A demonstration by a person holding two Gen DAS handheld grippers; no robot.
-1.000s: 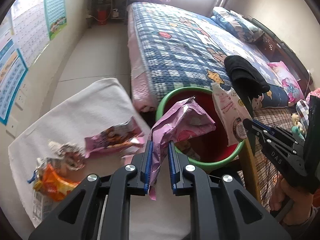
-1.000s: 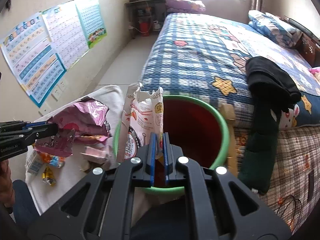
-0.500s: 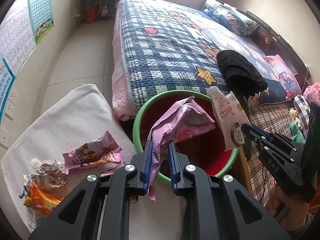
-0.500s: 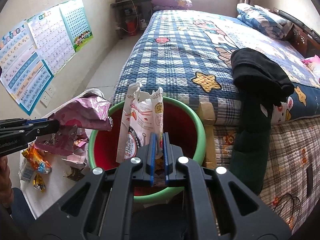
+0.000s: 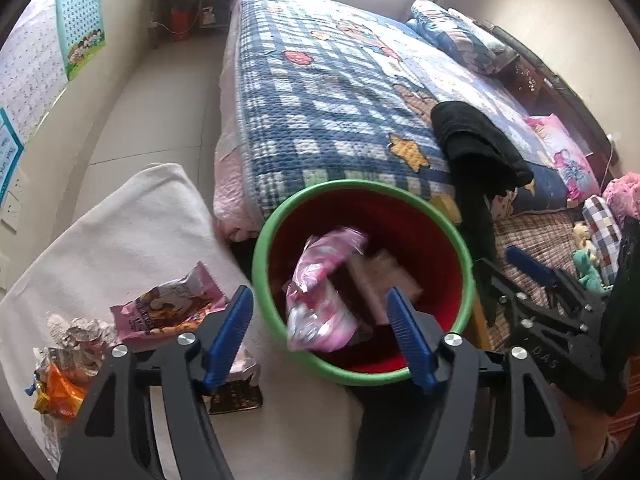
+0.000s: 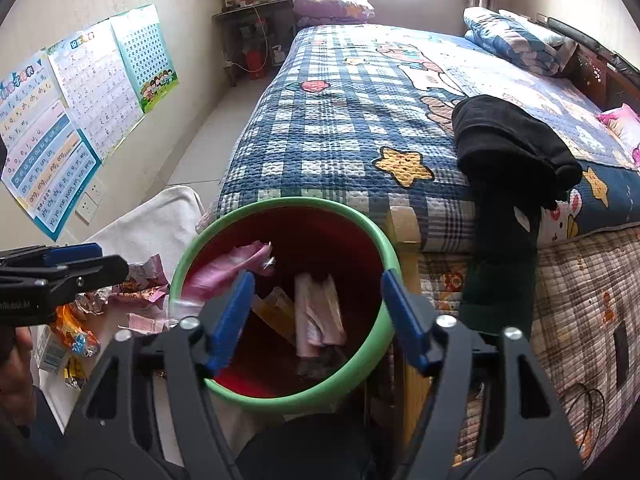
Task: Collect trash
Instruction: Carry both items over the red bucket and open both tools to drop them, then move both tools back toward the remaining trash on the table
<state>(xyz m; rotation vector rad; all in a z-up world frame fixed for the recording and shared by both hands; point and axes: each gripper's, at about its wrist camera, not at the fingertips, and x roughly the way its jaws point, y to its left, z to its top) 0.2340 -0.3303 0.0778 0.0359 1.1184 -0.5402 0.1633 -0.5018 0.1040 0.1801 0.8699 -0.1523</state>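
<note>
step: both wrappers dropped into bin [image 5: 460,240] | left gripper [image 5: 320,320], right gripper [image 6: 316,304]: just spread, nothing between | next: fetch snack packet [image 5: 168,312] on bench [image 5: 120,240], 9 o'clock of bin

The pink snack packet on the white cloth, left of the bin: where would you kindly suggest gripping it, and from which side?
Grip the pink snack packet at its upturned torn corner nearest the bin, coming from above. It lies flat on the white cloth, so only that raised edge gives the left gripper something to pinch.
</note>
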